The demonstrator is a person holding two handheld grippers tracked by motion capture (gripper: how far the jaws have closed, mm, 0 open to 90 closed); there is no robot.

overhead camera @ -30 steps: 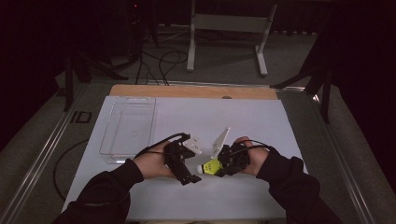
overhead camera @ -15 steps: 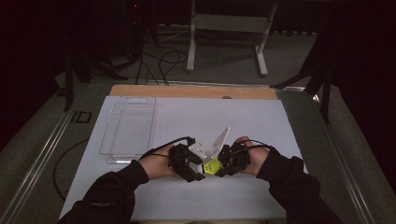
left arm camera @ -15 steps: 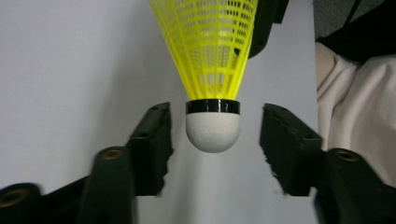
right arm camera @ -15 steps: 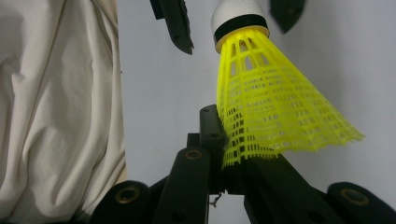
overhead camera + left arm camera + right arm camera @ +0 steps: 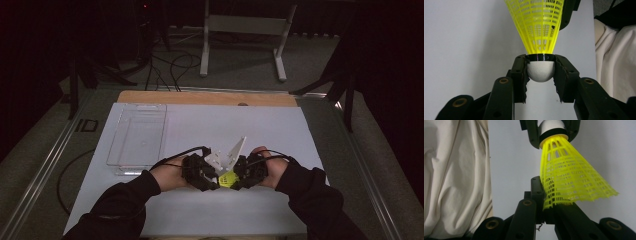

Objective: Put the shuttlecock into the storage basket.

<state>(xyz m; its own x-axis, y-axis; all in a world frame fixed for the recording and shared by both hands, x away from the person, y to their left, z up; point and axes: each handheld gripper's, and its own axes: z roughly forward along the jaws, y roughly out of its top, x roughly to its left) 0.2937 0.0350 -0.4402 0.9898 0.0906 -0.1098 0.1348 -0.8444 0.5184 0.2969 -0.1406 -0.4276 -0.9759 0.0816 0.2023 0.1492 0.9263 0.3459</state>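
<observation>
Shuttlecock sits low-centre of the high view, hanging betw. the two grippers just above the white table. Going left to right: clear plastic tray lies at mid-left of the frame, well apart from the action. Next, left gripper, just left of centre – its jaws have just been closing and now they're clamped on the white cork head of the shuttlecock; in the left gripper view the pads press both sides of the rounded cork right below the black band, centre frame, yellow skirt fanning to the top edge. Then right gripper, just right of centre, jaws pinched shut on the rim of the skirt – right gripper view shows the mesh edge squeezed betw. the pads at lower centre, cork up at the top edge. White three-cornered plate rises betw. the hands; a pale cloth fills the left side of the right gripper view. Handling, my read: v. light, no weight issue at all. Cork looks firm & rounded – best place to grip, though it could pop out if squeezed off-centre. Skirt is thin plastic lattice, springy, prob. deforms or kinks under a hard pinch, so light pressure there. Pulling both ends apart risks tearing skirt from cork.
</observation>
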